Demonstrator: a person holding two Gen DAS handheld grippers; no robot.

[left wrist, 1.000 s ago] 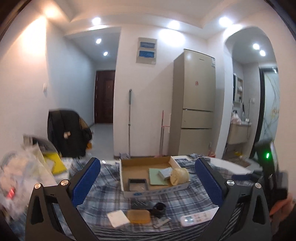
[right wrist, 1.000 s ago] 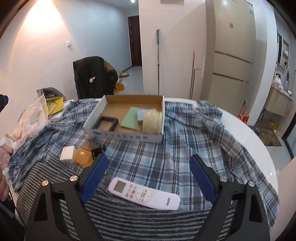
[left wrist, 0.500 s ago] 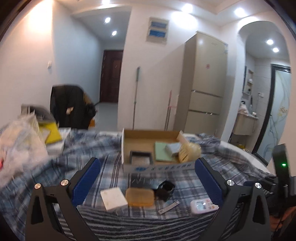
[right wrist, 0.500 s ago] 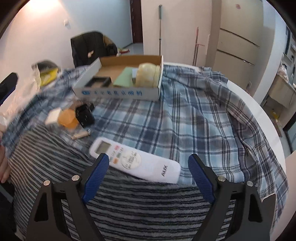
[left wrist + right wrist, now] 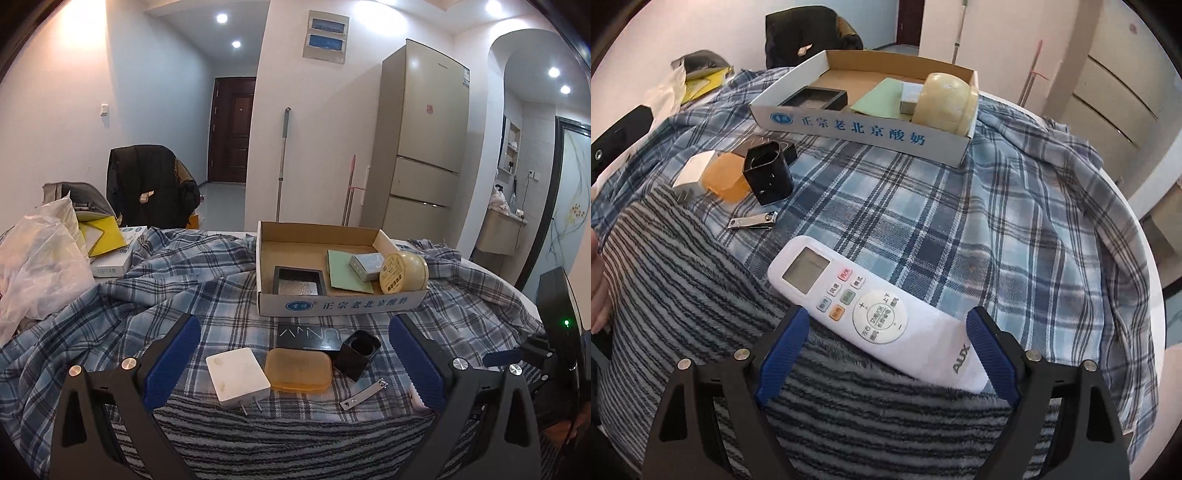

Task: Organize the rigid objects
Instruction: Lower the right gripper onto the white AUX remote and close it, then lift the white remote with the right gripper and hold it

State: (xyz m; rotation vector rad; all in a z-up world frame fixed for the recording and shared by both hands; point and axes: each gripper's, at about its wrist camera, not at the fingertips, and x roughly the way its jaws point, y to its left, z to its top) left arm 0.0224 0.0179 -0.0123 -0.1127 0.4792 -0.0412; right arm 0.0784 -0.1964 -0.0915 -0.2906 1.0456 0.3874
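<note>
My right gripper (image 5: pixel 886 350) is open and points steeply down, its blue fingers on either side of a white remote (image 5: pixel 871 310) that lies slantwise on the striped blanket. The pads do not seem to press on it. My left gripper (image 5: pixel 295 356) is open and empty, low over a white charger (image 5: pixel 236 376), an orange soap case (image 5: pixel 300 369), a small black box (image 5: pixel 357 352), a flat black box (image 5: pixel 308 334) and a nail clipper (image 5: pixel 364 395). Behind them stands a cardboard box (image 5: pixel 340 304) holding a cream jar (image 5: pixel 404 273), a black tray (image 5: pixel 300 282), a green card (image 5: pixel 345 271) and a small grey box (image 5: pixel 367 264).
A plaid shirt (image 5: pixel 997 206) and a striped blanket (image 5: pixel 701 295) cover the round white table (image 5: pixel 1148 258). Plastic bags (image 5: pixel 37 258) and a white book box (image 5: pixel 112 258) crowd the far left. A chair with a black jacket (image 5: pixel 147 184) stands behind. A hand (image 5: pixel 598 291) shows at the left edge.
Both grippers sank toward the table. The right one tipped downward and closed in on the remote, which now lies between its fingers. The left view dropped to the small items before the box.
</note>
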